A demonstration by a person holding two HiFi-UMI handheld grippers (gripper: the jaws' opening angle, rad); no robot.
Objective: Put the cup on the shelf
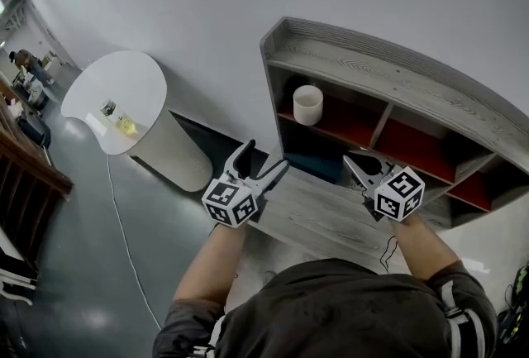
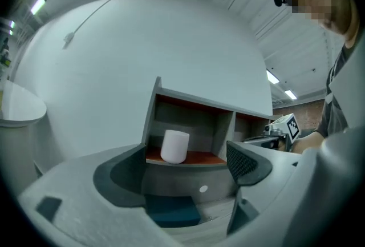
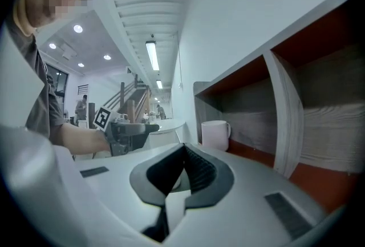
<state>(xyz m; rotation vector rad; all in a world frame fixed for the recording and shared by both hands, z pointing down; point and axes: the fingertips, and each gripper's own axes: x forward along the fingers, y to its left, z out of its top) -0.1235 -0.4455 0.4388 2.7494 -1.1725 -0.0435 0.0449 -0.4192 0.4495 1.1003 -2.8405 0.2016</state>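
Your white cup [image 1: 307, 104] stands upright in the shelf's [image 1: 388, 59] upper left compartment, on its red board; your left gripper [image 1: 266, 158] gapes wide and empty, aimed at it; your right gripper [image 1: 357, 163] is pinched together on nothing; a careless push forward could topple it; only the right gripper view shows its handle [image 3: 228, 128].

No readable text, brand, number or sign anywhere. Only print is black-and-white square marker patterns, not letters, on left marker cube [image 1: 229, 203] and right marker cube [image 1: 399, 193], both just before shelf [image 1: 397, 75].
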